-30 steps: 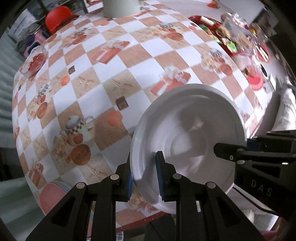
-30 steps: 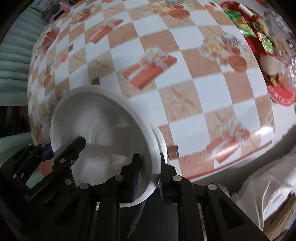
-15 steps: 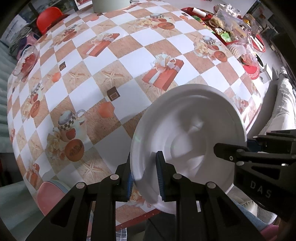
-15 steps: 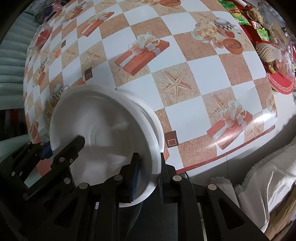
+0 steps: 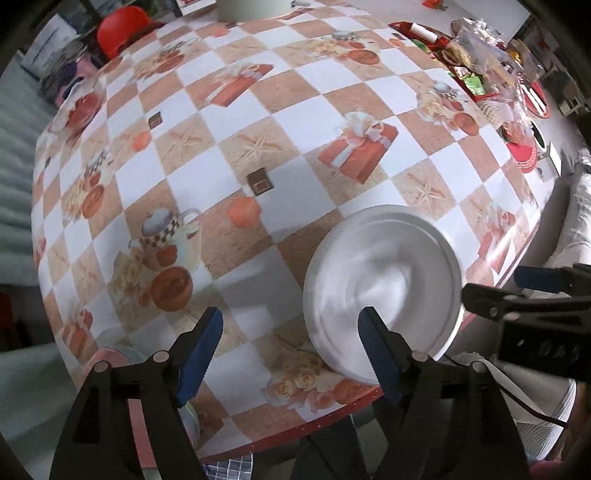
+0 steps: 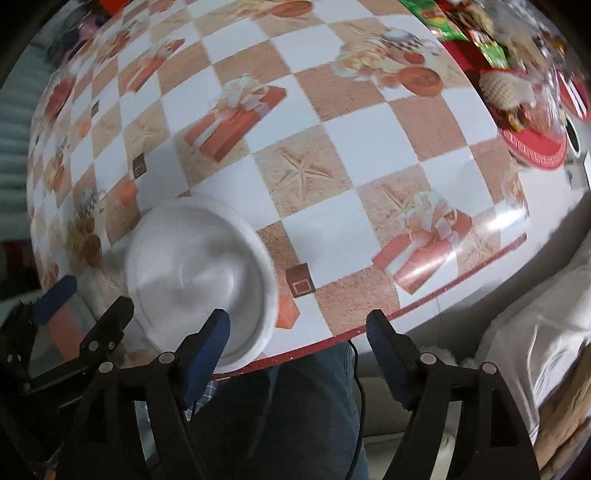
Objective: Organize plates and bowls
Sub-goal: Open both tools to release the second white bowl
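Observation:
A stack of white plates (image 5: pixel 384 291) lies flat on the checkered tablecloth (image 5: pixel 258 147) near the table's front edge. It also shows in the right wrist view (image 6: pixel 195 273). My left gripper (image 5: pixel 291 347) is open and empty, above and just left of the stack, its right finger over the stack's near rim. My right gripper (image 6: pixel 299 347) is open and empty, just right of the stack near the table edge. The right gripper also shows at the right of the left wrist view (image 5: pixel 524 291).
A pink bowl (image 5: pixel 122 365) sits at the front left table edge under my left gripper. A glass bowl (image 5: pixel 77 107) stands far left. Red trays with snacks (image 5: pixel 480 70) crowd the far right. A red chair (image 5: pixel 122 29) is behind the table.
Both grippers were shut on the plate rims, holding them above the table. Now the plates rest on the table and both grippers have opened and drawn back.

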